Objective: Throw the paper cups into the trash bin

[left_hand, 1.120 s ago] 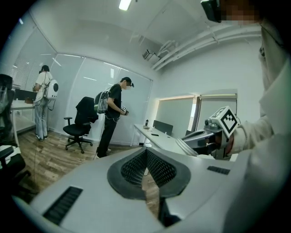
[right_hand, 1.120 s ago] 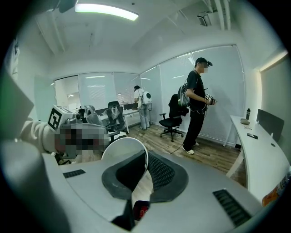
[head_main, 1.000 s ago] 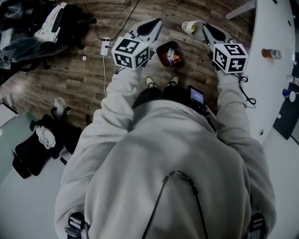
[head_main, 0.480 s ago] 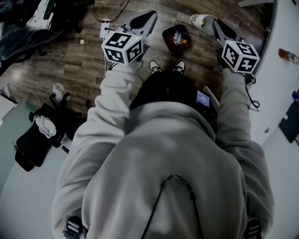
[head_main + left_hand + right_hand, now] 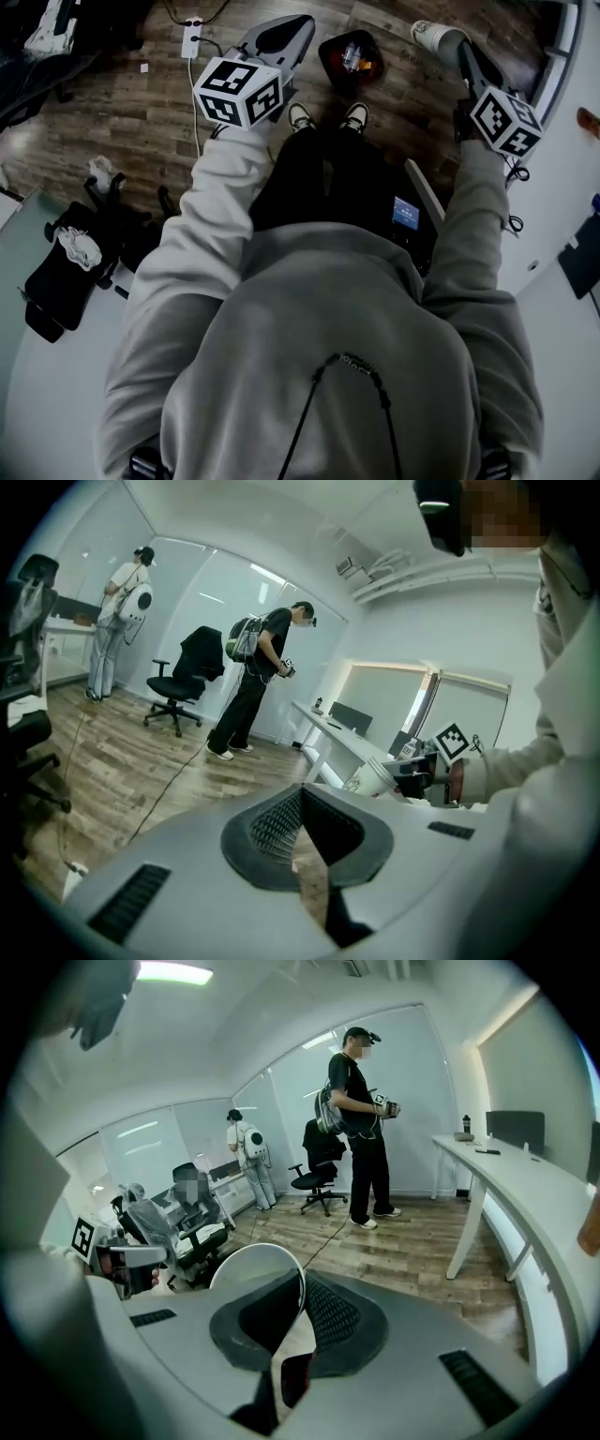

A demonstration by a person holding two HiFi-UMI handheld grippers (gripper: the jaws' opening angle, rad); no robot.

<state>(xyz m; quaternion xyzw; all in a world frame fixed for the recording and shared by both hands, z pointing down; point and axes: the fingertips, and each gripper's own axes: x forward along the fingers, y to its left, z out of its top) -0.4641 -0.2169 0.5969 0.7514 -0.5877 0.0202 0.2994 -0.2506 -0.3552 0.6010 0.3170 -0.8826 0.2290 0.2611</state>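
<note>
- The person's two arms reach out in front of the body. The left arm and the right arm are both in grey sleeves, and each hand holds a gripper that points forward and a bit down.
- The left gripper has its jaws closed tip to tip, and nothing is between them.
- The right gripper is pinching the paper cup by its rim. The cup lies on its side, with its open mouth facing the camera on that gripper.
- The floor is brown wood.
- A long white desk runs along the right side of the room, and glass walls stand at the far end.
- Two other people are in the room. One stands by a black office chair, and one stands farther back near the glass.
- The trash bin sits on the floor just past the person's shoes. It has a black bag in it and some trash inside.
- In the head view the bin is between the two grippers. The cup is off to the bin's right — near it, not over it.
</note>
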